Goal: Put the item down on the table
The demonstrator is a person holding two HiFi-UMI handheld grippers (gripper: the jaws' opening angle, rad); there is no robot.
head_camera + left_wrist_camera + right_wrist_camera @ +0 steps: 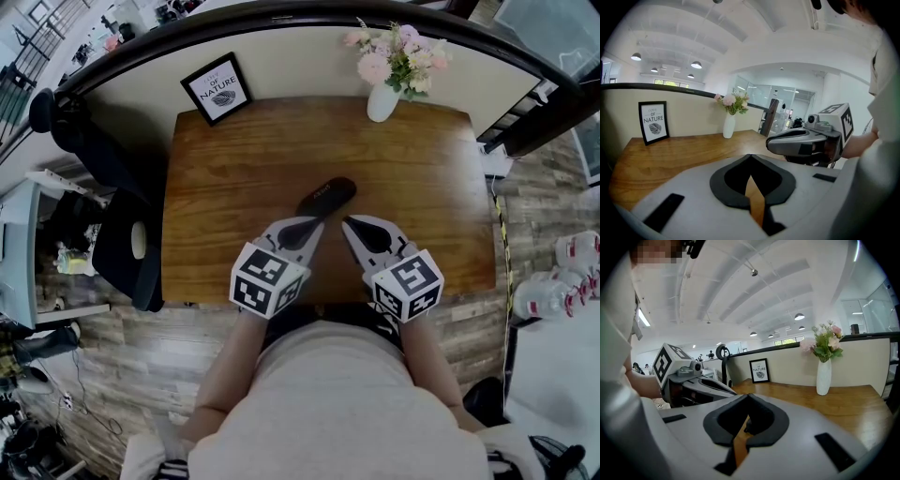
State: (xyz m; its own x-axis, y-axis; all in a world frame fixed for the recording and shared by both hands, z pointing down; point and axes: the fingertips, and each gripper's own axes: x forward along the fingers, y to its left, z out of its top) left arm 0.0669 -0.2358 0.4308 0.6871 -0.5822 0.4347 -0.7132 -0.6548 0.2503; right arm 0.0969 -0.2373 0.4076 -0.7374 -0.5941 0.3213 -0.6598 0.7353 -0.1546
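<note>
- Head view: black oblong item (326, 195) lies flat at the middle of the wooden counter (422, 187), just beyond the tip of the left gripper (315, 225). The right gripper (349, 223) is close beside it on the right. A framed print (217, 88) and a flower vase (382, 98) stand at the far edge.
- Left gripper view: jaws closed together, nothing between them.
- Right gripper view: jaws meet tip to tip, holding nothing.

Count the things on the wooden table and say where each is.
3: a framed print at the back left corner, a white vase of flowers at the back right, and a flat black item lying mid-table. None seems hidden.
</note>
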